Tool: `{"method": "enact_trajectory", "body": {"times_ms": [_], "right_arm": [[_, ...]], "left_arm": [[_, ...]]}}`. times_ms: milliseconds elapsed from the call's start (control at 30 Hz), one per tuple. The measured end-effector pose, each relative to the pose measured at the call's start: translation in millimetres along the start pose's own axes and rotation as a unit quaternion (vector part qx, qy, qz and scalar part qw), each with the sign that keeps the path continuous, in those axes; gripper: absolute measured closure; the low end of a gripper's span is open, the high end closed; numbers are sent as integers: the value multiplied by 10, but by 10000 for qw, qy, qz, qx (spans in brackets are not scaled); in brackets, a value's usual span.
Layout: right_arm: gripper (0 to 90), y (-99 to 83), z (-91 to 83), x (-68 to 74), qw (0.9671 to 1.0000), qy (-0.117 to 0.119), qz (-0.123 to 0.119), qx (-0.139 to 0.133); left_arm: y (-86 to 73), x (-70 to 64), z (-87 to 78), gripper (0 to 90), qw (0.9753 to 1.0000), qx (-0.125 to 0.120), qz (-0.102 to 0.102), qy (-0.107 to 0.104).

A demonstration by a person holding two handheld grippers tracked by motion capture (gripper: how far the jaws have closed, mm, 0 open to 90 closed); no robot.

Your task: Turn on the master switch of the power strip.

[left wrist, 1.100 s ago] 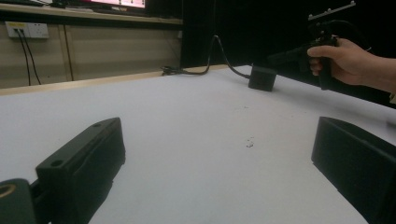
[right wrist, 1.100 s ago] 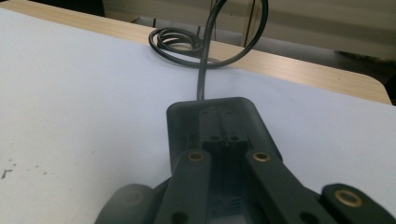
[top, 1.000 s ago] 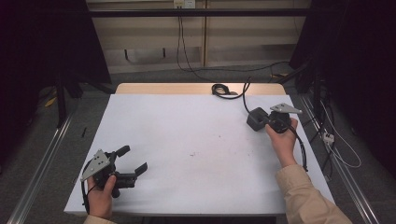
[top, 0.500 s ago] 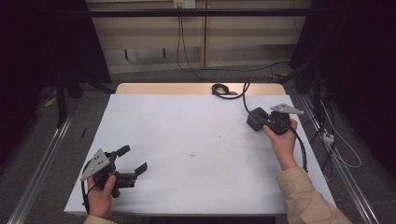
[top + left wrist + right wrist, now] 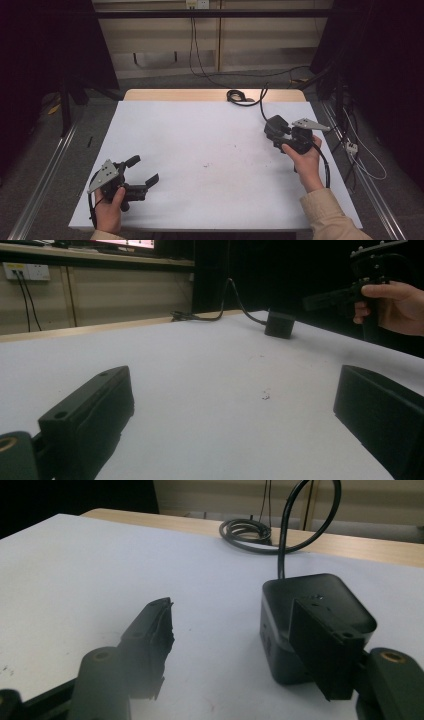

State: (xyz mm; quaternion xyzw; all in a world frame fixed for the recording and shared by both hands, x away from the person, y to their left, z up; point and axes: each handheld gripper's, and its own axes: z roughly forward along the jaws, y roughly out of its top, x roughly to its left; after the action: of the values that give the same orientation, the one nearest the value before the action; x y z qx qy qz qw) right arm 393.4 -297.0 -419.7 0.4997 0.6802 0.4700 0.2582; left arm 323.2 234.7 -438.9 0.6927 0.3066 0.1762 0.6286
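The white table (image 5: 210,150) carries a black box-shaped adapter (image 5: 274,126) at its far right; the adapter's cable (image 5: 261,102) runs to a coil (image 5: 239,96) at the far edge. The right gripper (image 5: 276,137) sits at the adapter, jaws spread, one jaw over its top, not clamped. The left gripper (image 5: 142,172), near left, holds nothing, jaws wide apart.

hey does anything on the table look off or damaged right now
Mostly tidy. One oddity: the inner pad on one finger of the right claw looks ragged and torn at its tip. Small dark specks mark the white table. The black power adapter sits flat, its cable coiled at the far edge.
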Motion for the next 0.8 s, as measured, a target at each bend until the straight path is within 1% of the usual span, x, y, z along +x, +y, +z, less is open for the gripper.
{"method": "enact_trajectory", "body": {"times_ms": [67,300,467,567,800], "right_arm": [[322,-27,-25,30,10000,79,9,-16],[263,-117,-94,136,9996,274,-108,-10],[237,-194,-137,202,9993,343,-153,52],[223,-233,-170,229,9991,358,-206,18],[186,-274,-239,281,9988,449,-199,-8]], "left_arm": [[3,0,0,25,10000,-7,1,8],[0,-7,12,25,10000,10,0,-5],[-1,-10,11,25,10000,3,-7,-6],[-4,-10,15,25,10000,33,14,-11],[-3,-13,21,25,10000,46,26,-22]]}}
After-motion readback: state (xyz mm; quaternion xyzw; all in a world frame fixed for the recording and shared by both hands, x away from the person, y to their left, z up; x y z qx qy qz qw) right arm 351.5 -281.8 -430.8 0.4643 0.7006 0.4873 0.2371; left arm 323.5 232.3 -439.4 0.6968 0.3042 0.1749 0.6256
